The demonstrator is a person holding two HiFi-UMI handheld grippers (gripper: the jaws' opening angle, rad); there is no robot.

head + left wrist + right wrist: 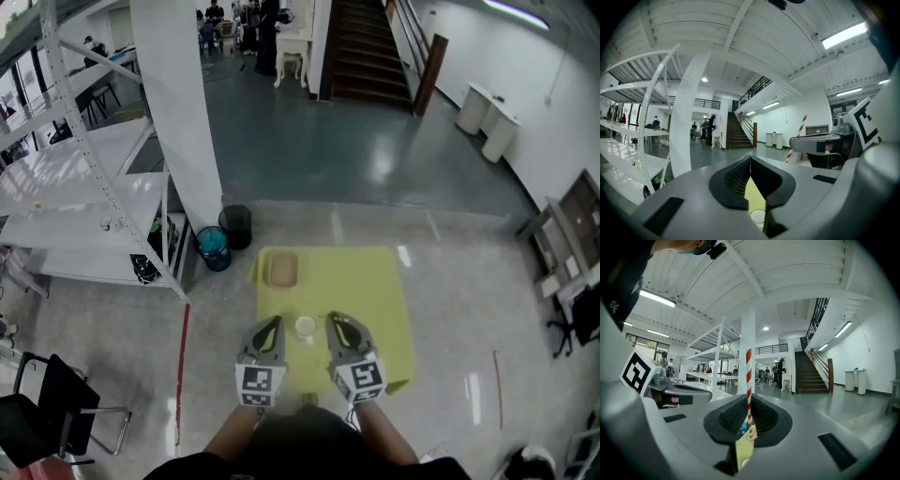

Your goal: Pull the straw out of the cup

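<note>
Right tool [749, 401]: jaws clamped on the straw [748, 376], which stands upright between them and rises well above the tips.
Straw: red and white striped, clear of the cup [305, 325]; its lower end sits in the jaw gap, above the yellow surface.
Left tool [750, 159]: jaws together at the tips, nothing between them; the cup's rim shows through the gap below them.
Cup: white, open top, upright on the counter [375, 291], between the two tools and just ahead of them, touching neither.
Tools together: side by side at the near edge of the counter, the left one just left of the cup, the right one just right of it.
Counter: covered in yellow, stretching ahead of both tools.
Dish [281, 270]: tan, on the counter's far left part, ahead of the left tool and apart from the cup.
Floor [375, 159]: grey and glossy, all round the counter.
Bins: a black bin [236, 225] and a blue bin [214, 248], beyond the counter's far left corner.
Left of the tools: a white rack [103, 202] and a white pillar [178, 103]; a black chair [56, 403] nearer.
Far ahead: dark stairs [370, 47].
</note>
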